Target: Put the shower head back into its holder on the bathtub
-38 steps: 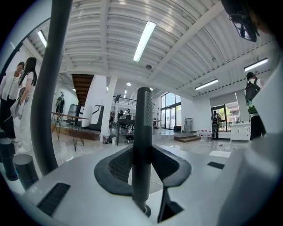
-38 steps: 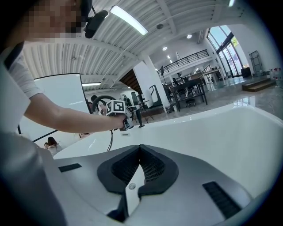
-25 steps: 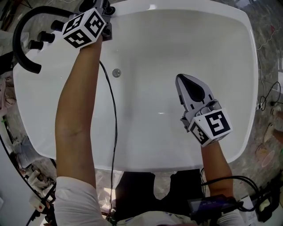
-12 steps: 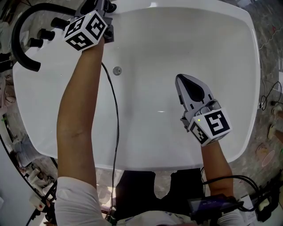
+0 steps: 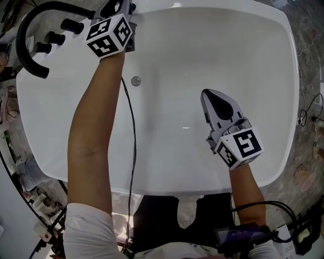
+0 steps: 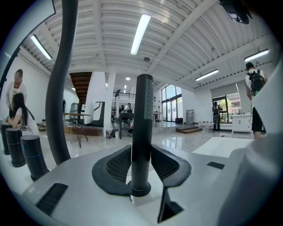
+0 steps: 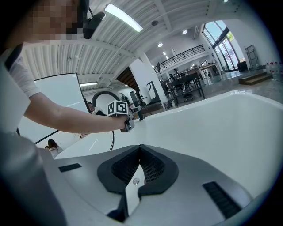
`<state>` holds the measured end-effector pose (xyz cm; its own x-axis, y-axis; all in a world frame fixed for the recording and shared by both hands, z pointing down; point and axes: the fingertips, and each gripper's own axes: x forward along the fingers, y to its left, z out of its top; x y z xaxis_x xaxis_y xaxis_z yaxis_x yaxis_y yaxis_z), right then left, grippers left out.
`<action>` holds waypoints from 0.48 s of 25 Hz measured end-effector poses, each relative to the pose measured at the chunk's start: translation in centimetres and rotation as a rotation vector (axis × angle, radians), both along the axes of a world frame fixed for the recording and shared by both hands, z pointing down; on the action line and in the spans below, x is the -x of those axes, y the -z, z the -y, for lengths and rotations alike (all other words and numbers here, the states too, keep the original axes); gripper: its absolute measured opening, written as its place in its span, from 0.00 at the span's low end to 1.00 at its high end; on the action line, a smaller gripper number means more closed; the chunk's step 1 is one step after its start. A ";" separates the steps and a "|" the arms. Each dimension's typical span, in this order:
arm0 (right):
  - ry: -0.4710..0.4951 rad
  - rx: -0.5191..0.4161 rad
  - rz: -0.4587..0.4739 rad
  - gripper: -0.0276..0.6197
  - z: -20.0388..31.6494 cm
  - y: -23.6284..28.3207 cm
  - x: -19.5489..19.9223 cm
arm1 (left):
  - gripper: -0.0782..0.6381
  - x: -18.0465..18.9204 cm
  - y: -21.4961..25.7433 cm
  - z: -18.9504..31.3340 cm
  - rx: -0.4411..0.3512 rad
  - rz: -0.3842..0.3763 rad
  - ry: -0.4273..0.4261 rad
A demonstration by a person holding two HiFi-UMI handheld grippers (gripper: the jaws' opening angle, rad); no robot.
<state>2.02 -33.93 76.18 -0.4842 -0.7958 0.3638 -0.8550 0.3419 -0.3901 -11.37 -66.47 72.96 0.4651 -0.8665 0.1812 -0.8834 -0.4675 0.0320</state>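
My left gripper (image 5: 123, 10) is at the bathtub's far left rim, beside the black taps. It is shut on the shower head (image 6: 143, 123), a black cylindrical handle that stands upright between the pads (image 6: 170, 165) in the left gripper view. The head view hides most of the shower head behind the marker cube. I cannot make out the holder. My right gripper (image 5: 211, 97) hangs over the inside of the white bathtub (image 5: 263, 66), jaws shut together with nothing in them (image 7: 140, 148). Far off in the right gripper view is the left gripper (image 7: 127, 121).
A thick black curved hose (image 5: 23, 40) loops over the tub's left corner, with black knobs (image 5: 71, 25) beside it. An overflow fitting (image 5: 135, 80) sits on the tub's inner wall. A thin black cable (image 5: 132, 146) runs along my left arm. Cables and clutter lie on the floor around the tub.
My left gripper with the shower head has shifted a little to the right along the tub's rim. The right gripper has stayed where it was.
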 end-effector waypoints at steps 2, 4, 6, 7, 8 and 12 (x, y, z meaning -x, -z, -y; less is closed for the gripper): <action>0.001 -0.001 -0.002 0.05 -0.4 0.1 0.3 | 0.33 0.3 -0.1 -0.1 0.012 -0.018 0.003; 0.000 -0.004 -0.007 0.05 -0.5 0.3 0.2 | 0.42 0.4 0.5 -0.3 0.006 -0.040 0.004; -0.007 0.000 -0.012 0.05 -0.9 0.5 -0.1 | 0.45 0.2 1.1 -0.8 -0.003 -0.037 -0.004; -0.014 0.005 -0.015 0.05 -1.1 0.6 -0.3 | 0.45 0.0 1.4 -1.2 -0.009 -0.031 -0.010; -0.024 0.010 -0.015 0.05 -1.3 0.7 -0.5 | 0.45 -0.2 1.8 -1.7 -0.014 -0.027 -0.015; -0.053 0.004 0.001 0.05 -2.1 1.7 -0.9 | 0.45 -0.9 4.1 -3.3 -0.041 -0.032 -0.021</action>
<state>2.88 -31.85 74.50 -0.4420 -0.8187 0.3666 -0.8712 0.2945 -0.3927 -10.48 -63.17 68.81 0.4885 -0.8628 0.1306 -0.8721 -0.4876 0.0404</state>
